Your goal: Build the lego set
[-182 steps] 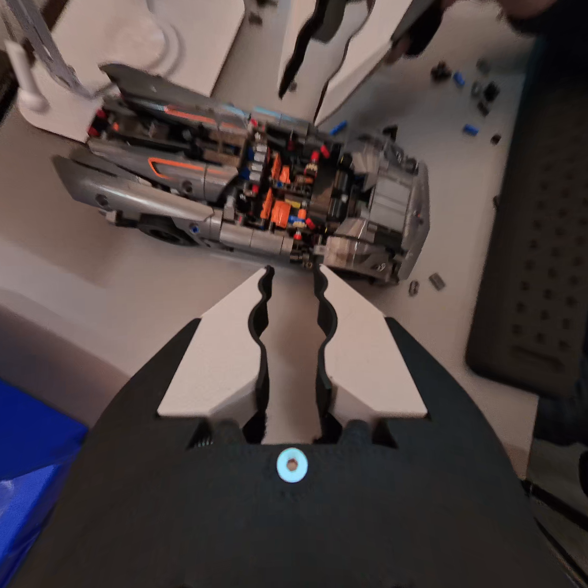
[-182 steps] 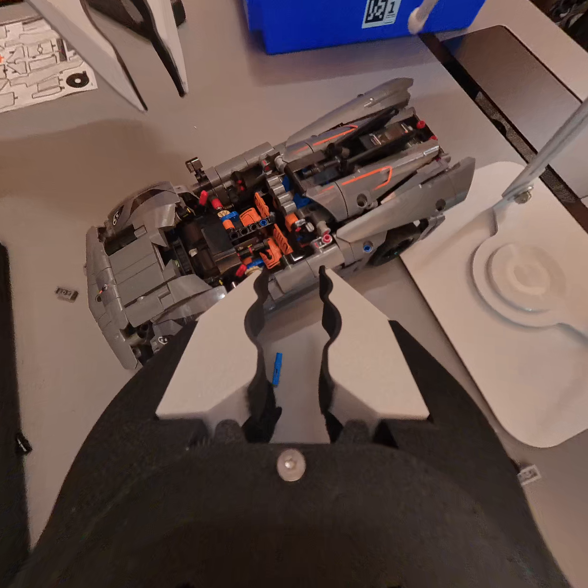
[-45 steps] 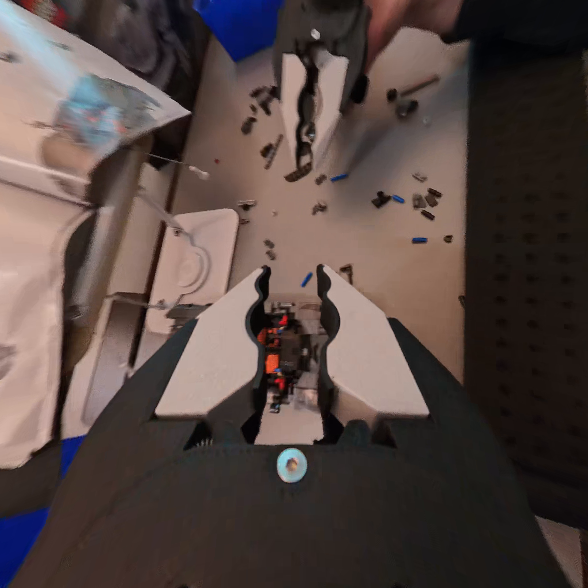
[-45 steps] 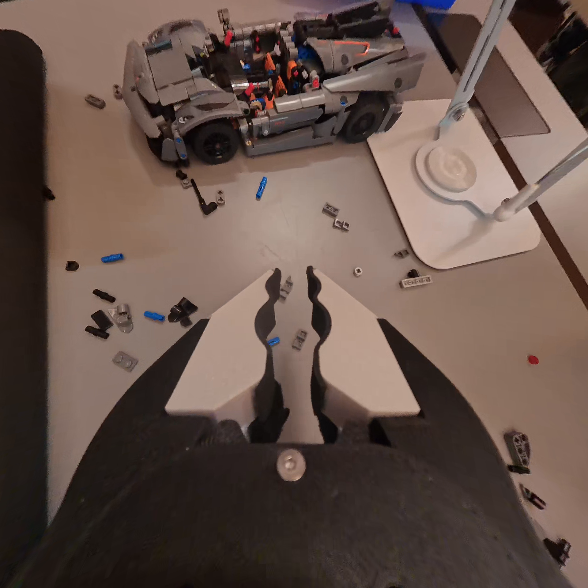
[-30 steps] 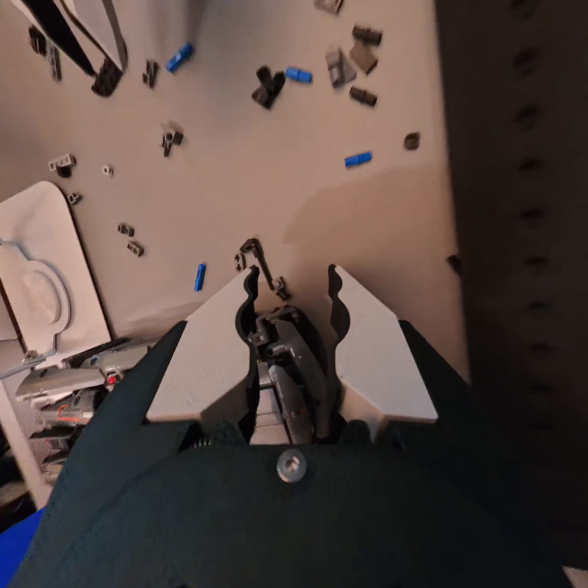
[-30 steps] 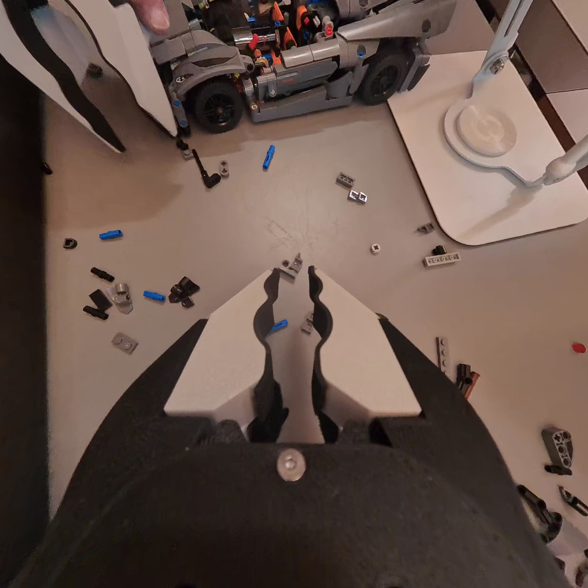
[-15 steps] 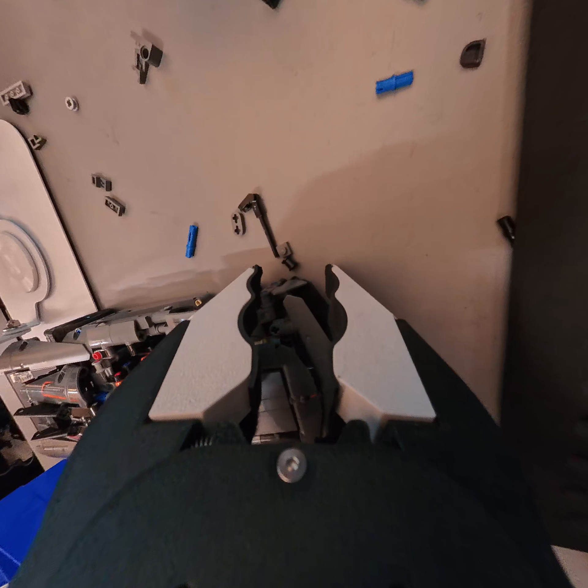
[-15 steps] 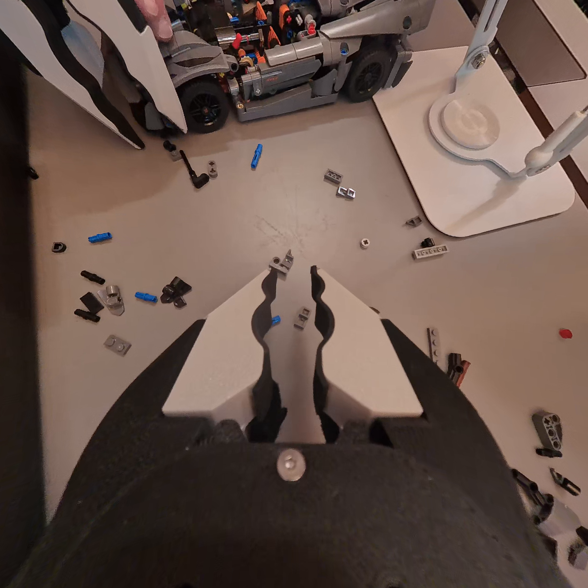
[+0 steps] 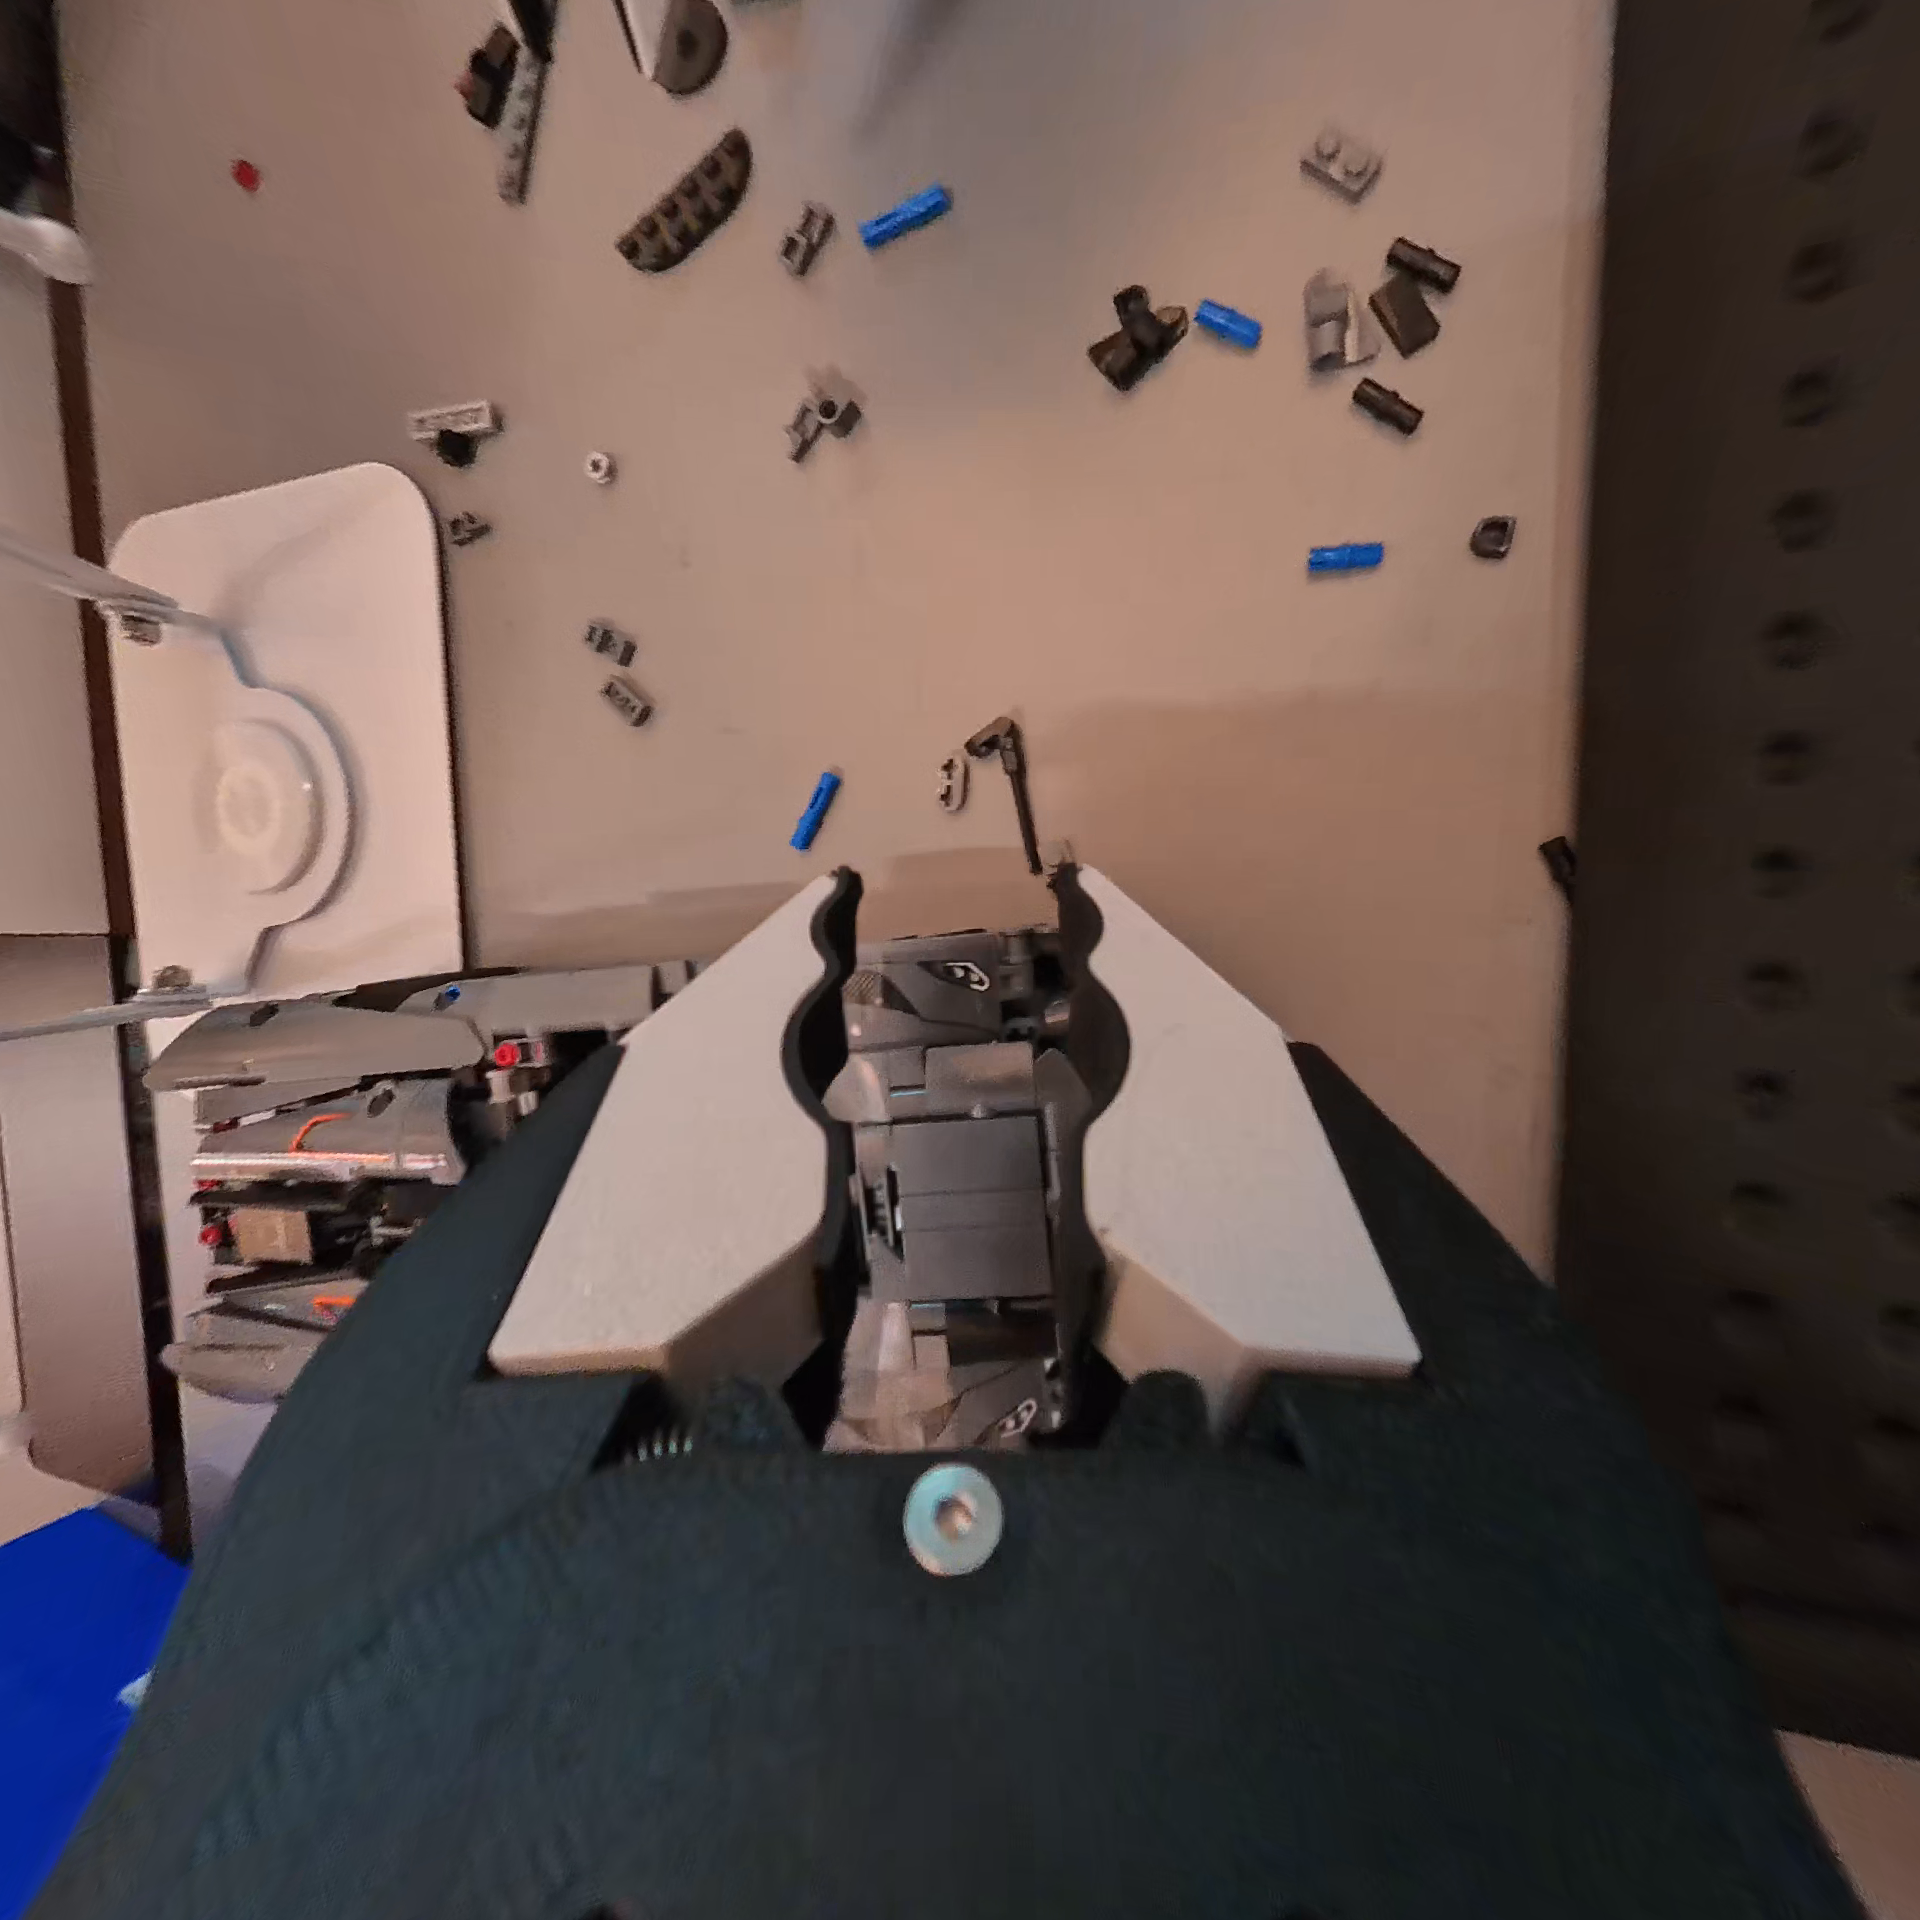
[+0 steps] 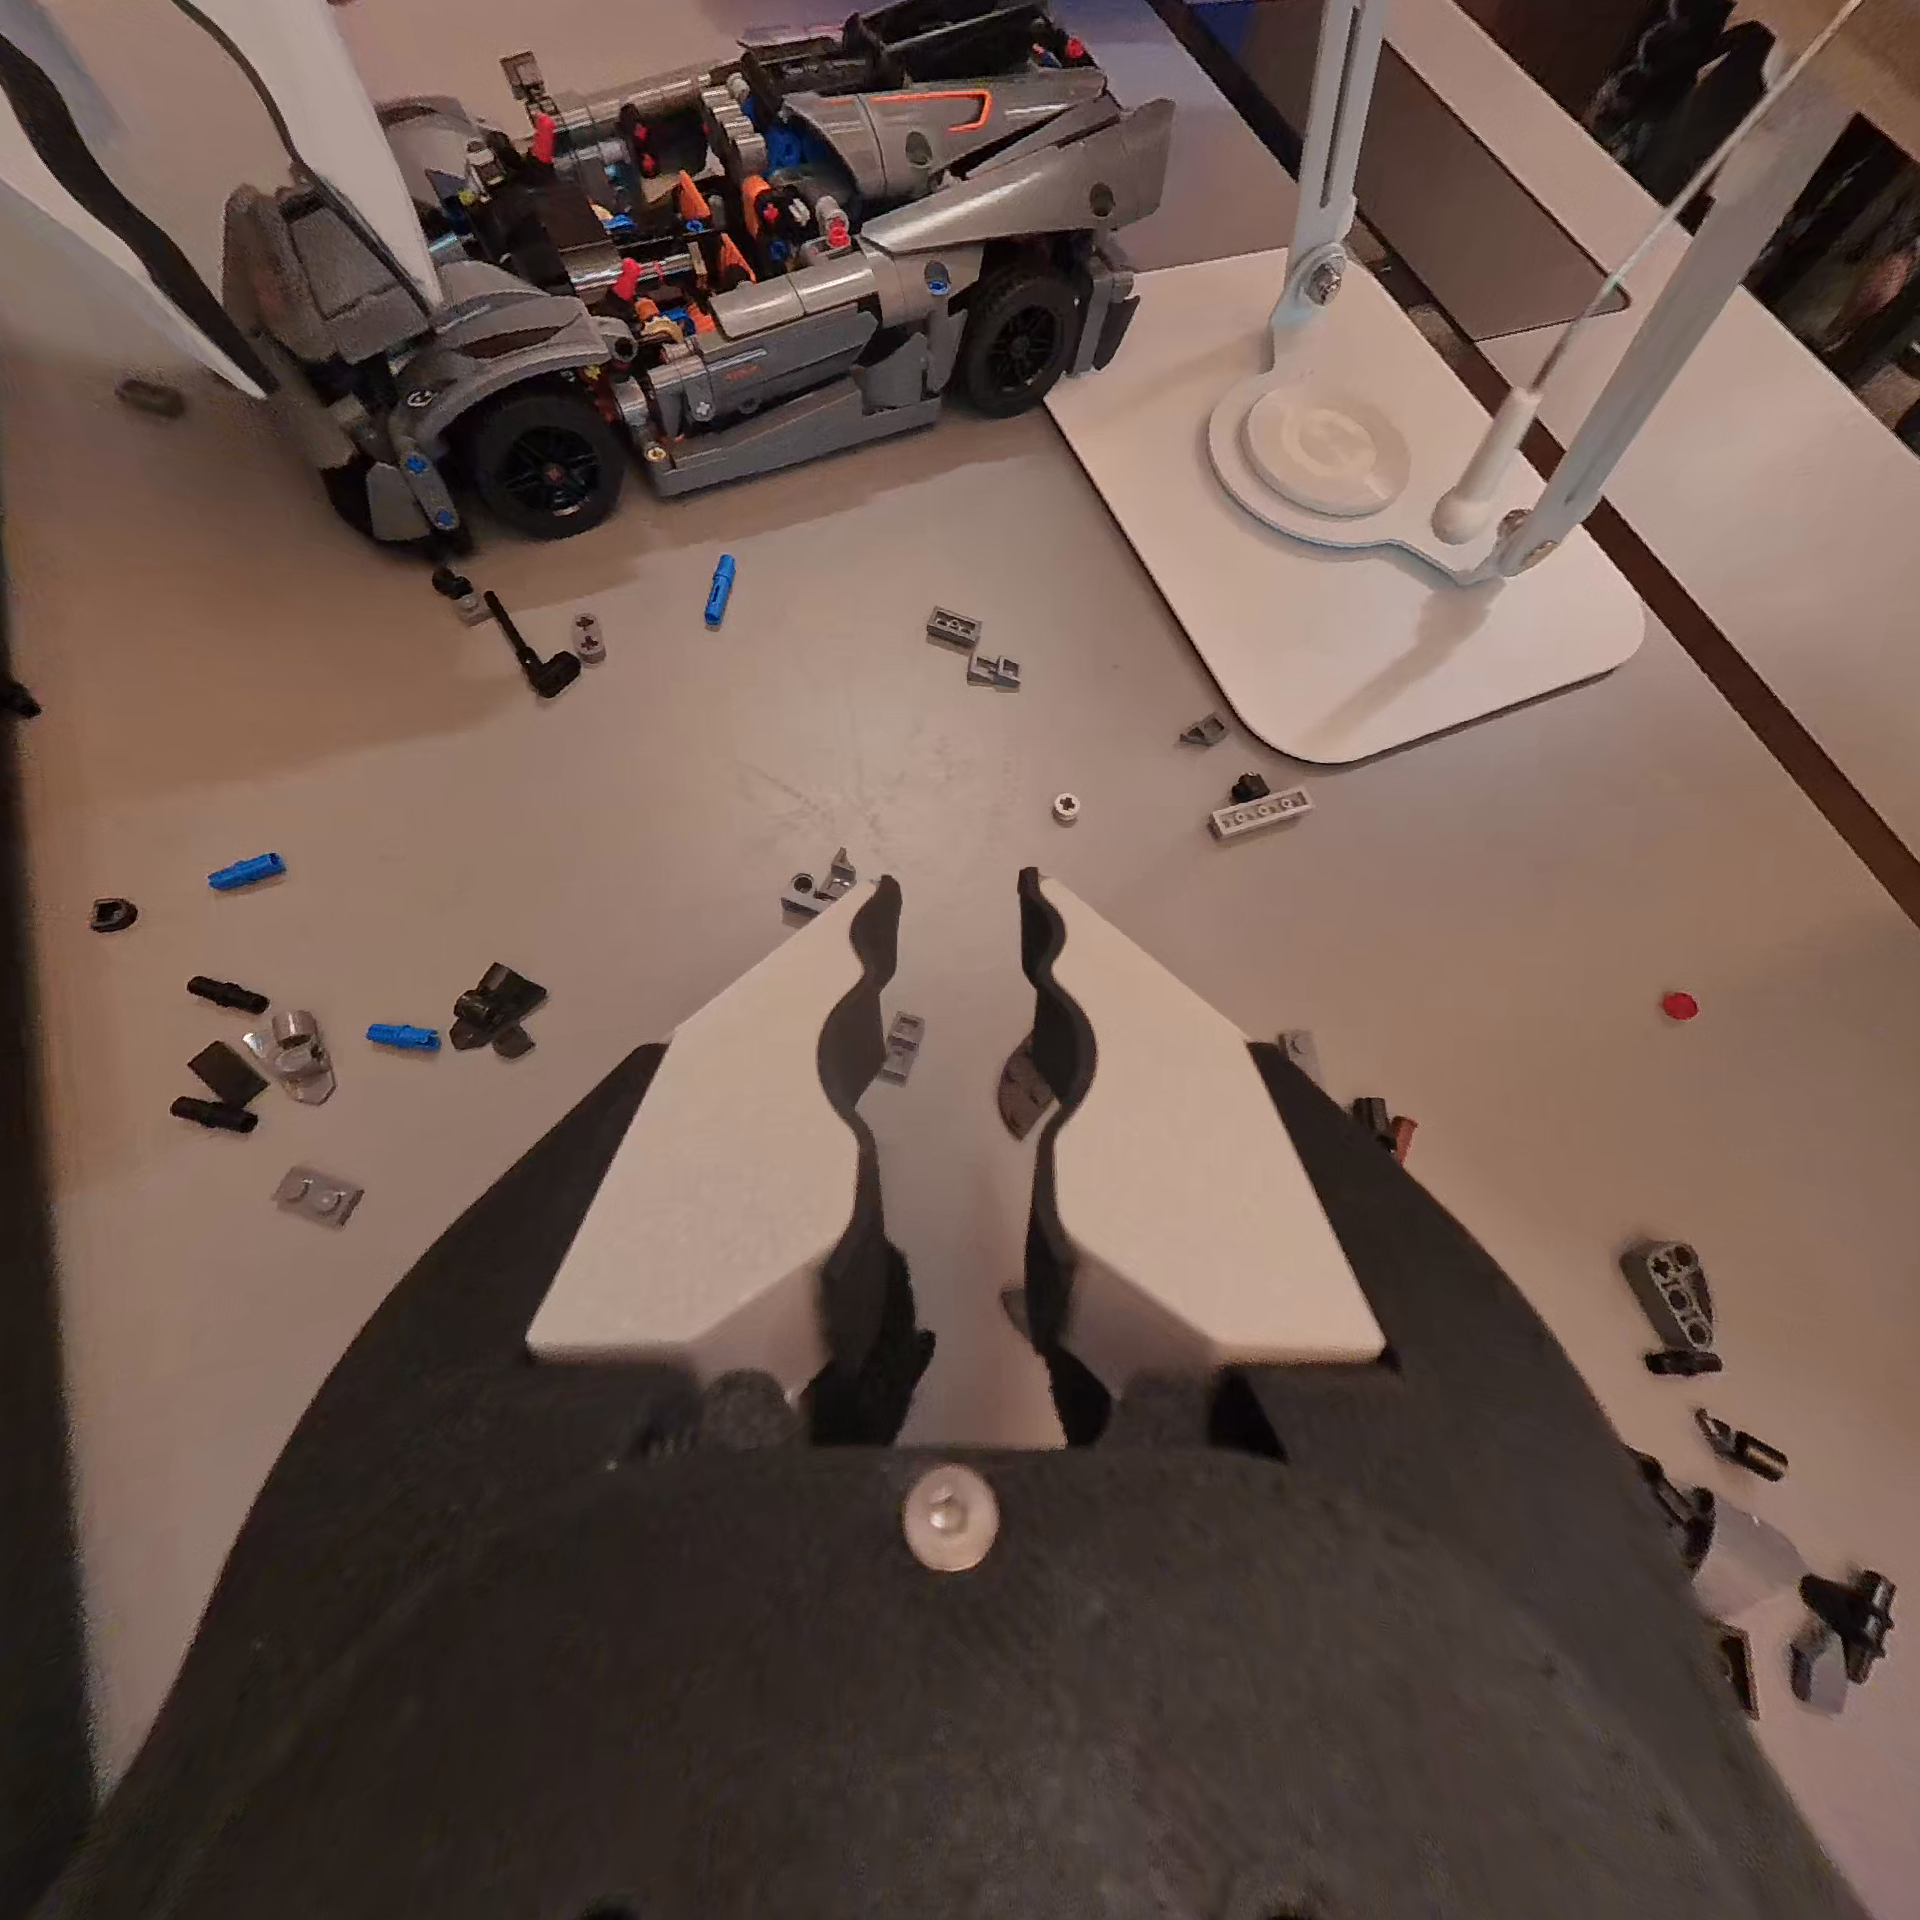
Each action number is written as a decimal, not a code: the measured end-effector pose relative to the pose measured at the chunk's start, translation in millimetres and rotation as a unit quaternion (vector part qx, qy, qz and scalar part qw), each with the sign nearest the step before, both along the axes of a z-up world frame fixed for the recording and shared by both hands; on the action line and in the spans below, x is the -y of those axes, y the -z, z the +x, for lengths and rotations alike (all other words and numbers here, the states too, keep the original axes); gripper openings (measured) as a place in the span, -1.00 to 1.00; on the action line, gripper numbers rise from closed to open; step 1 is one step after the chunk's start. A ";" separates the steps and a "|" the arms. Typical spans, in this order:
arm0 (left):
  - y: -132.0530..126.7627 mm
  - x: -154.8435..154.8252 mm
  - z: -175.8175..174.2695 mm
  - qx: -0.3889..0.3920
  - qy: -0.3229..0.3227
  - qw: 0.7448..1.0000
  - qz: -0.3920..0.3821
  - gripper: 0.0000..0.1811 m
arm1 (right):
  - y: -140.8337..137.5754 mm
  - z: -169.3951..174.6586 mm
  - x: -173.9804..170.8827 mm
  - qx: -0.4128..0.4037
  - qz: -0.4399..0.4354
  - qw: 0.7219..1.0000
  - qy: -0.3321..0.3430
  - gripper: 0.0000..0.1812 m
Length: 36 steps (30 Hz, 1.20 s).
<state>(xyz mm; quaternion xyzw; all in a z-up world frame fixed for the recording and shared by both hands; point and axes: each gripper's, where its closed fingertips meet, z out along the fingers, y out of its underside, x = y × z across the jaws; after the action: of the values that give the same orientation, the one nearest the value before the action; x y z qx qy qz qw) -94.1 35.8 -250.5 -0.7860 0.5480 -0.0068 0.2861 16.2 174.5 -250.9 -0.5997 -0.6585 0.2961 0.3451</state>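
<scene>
The grey lego car (image 10: 779,312) with orange and blue inner parts stands on its wheels at the far side of the table. My left gripper (image 9: 951,883) reaches down over the car's front. Its fingers (image 10: 343,156) straddle the grey hood (image 9: 966,1195), and the inner pads rest against both of its sides. My right gripper (image 10: 956,883) is open and empty, low over the table's middle. A small grey piece (image 10: 902,1044) and a dark curved piece (image 10: 1023,1101) lie on the table between its fingers.
Several loose pieces lie scattered on the table, among them blue pins (image 10: 719,590) and black connectors (image 10: 497,1006). A white lamp stand base (image 10: 1403,623) sits right of the car. A dark mat (image 9: 1745,727) runs along one side. A blue bin (image 9: 62,1662) is nearby. The grippers' ends are close to 20 cm from one another.
My left gripper came down over the car's front and its jaws narrowed around the hood. My right gripper pulled back from the car to over the loose pieces and opened slightly.
</scene>
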 end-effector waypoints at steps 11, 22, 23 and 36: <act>-16.8 -0.7 23.7 -0.006 -0.001 1.000 0.027 -0.56 | -63.8 53.6 -77.0 -0.166 -0.058 0.967 0.183 -0.74; -7.3 -10.2 129.0 0.011 0.071 0.993 0.089 -0.62 | -56.2 98.9 -123.6 -0.191 -0.072 0.939 0.277 -0.74; -0.5 -13.3 138.0 0.005 0.076 0.992 0.096 -0.61 | -54.3 98.6 -123.8 -0.189 -0.073 0.939 0.278 -0.74; 21.8 -9.6 286.5 0.058 0.166 0.974 0.143 -0.29 | -52.1 105.0 -133.4 -0.198 -0.071 0.937 0.279 -0.72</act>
<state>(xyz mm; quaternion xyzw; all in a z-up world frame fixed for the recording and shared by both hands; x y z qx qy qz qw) 192.4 45.4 -272.3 -0.6335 0.6483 -0.0215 0.4218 121.2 307.9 -198.9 -0.7118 -0.3600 0.3464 0.4937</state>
